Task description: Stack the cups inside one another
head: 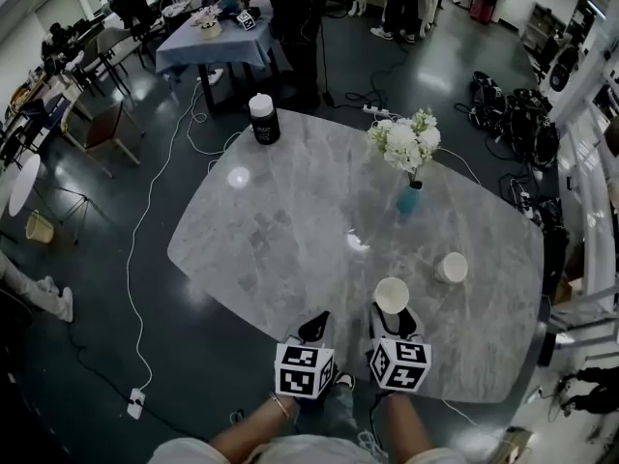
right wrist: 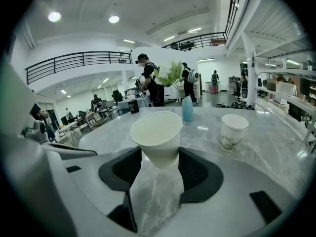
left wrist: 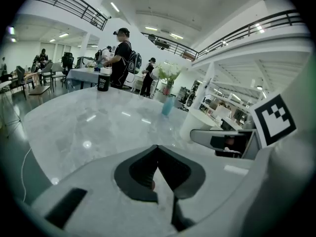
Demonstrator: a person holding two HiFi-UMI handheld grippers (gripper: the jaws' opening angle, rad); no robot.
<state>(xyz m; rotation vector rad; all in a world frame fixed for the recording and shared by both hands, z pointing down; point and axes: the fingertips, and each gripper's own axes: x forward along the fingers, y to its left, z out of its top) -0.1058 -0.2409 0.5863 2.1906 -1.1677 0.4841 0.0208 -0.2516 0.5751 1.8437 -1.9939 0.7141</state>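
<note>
Head view: grey marble bench (head: 290,230) w/ a blue vase of white flowers (head: 409,199) on it. On the person's side of the vase, the right hand-held gripper (head: 392,315) pinches a plain white paper cup (head: 391,294), mouth up. A patterned white paper cup (head: 451,268) stands near-right of the vase, apart from the held cup. The left hand-held gripper (head: 314,329) is near-left of the vase, at the bench edge. Left gripper view: jaws pressed together, nothing btwn. Right gripper view: jaws clamp the plain cup's lower wall; the patterned cup is right of the vase.
</note>
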